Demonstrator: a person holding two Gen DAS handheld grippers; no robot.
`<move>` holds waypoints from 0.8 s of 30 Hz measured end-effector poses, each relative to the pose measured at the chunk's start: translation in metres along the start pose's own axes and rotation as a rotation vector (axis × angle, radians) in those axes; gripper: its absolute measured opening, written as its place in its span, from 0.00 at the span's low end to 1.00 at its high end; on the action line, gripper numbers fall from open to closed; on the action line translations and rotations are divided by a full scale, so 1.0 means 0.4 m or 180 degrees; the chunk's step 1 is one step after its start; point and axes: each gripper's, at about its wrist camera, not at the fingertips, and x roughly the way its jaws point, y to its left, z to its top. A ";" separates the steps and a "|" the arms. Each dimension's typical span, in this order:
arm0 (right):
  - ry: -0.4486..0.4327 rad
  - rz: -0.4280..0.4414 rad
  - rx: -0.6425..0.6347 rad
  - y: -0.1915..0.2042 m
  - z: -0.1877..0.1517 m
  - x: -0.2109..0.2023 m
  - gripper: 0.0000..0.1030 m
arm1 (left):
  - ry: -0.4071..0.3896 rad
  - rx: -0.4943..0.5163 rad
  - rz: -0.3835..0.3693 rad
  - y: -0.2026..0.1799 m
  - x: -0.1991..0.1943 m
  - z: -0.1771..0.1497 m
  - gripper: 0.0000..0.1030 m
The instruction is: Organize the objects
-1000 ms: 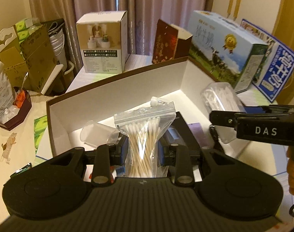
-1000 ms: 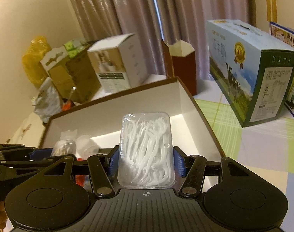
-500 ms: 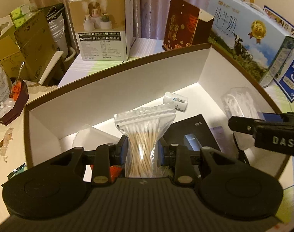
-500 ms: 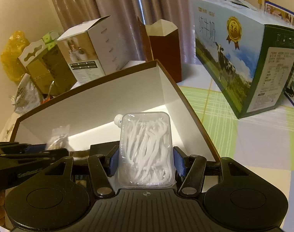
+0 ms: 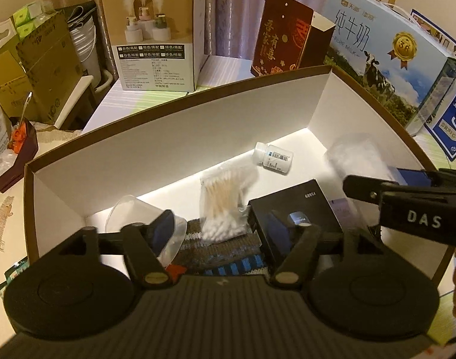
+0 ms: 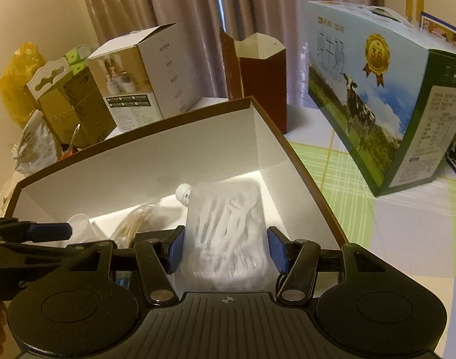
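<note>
The left tongs (image 5: 225,229) hang released over the near side of the open white-lined box (image 5: 174,146), their blue pads spread wide with nothing between them. The bag of cotton swabs (image 5: 223,206) sits blurred inside the box, just beyond those pads and clear of both, its lower end over a knitted cloth (image 5: 228,254) on the box floor. Left of the bag inside the box lies a clear plastic cup (image 5: 132,212); right of it is a black carton (image 5: 293,209), and farther back toward the box's far wall a small white bottle (image 5: 272,158) lies on its side.

The right tongs (image 6: 226,249) are over the right end of the box. The clear case of floss picks (image 6: 228,227) stands between their blue pads, blurred, with a narrow gap visible on each side; whether the pads still grip it I cannot tell. Behind the box on the bench (image 6: 407,239) stands a blue milk carton (image 6: 377,89).
</note>
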 end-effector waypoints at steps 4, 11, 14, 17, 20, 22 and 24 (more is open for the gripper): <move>-0.0046 0.0045 -0.0025 -0.004 -0.002 -0.003 0.53 | -0.0020 0.0033 -0.0015 0.000 -0.012 -0.009 0.75; -0.0056 0.0118 -0.0058 -0.010 -0.013 -0.038 0.58 | -0.0063 0.0026 0.0005 0.002 -0.042 -0.018 0.85; -0.0065 0.0157 -0.0042 -0.013 -0.023 -0.056 0.66 | -0.0085 0.0008 0.0028 0.005 -0.060 -0.022 0.89; -0.0077 0.0177 -0.0061 -0.010 -0.035 -0.078 0.71 | -0.0111 -0.0004 0.0072 0.007 -0.082 -0.027 0.92; -0.0050 0.0217 -0.0091 -0.005 -0.045 -0.097 0.74 | -0.0158 -0.0021 0.0092 0.011 -0.108 -0.033 0.94; -0.0048 0.0225 -0.0110 0.000 -0.051 -0.109 0.77 | -0.0176 -0.0045 0.0092 0.014 -0.124 -0.037 0.95; -0.0050 0.0237 -0.0118 0.005 -0.057 -0.122 0.79 | -0.0201 -0.0077 0.0087 0.017 -0.142 -0.042 0.96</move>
